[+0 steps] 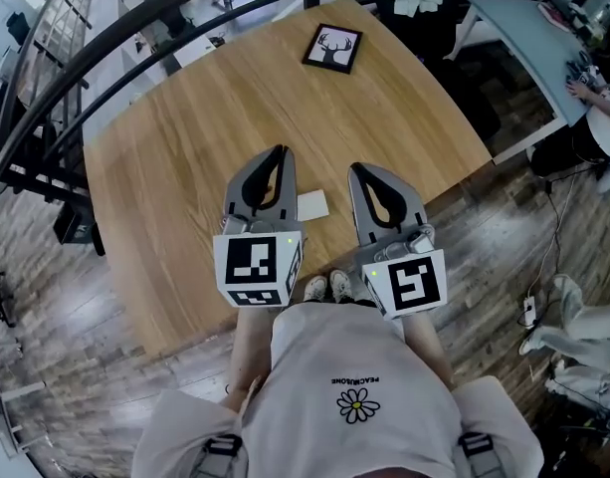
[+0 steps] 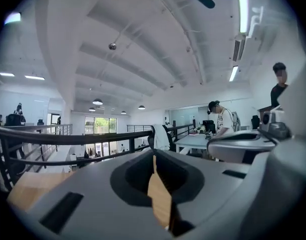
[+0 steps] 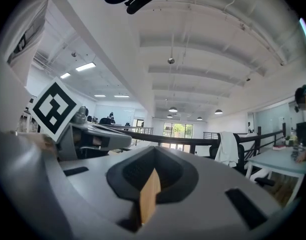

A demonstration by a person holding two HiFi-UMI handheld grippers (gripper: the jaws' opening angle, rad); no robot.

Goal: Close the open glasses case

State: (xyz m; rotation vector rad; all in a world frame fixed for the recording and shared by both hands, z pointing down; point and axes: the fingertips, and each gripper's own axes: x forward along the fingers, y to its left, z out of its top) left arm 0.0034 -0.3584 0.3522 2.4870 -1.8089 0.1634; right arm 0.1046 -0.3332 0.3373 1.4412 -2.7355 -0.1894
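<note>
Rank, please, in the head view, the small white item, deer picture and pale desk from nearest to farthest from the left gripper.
1. Small white item, just right of the left gripper.
2. Deer picture, table's far edge.
3. Pale desk, upper right, beyond the table.

"PEACEMINUSONE" printed upside down on person's shirt (image 1: pixel 355 379)
</note>
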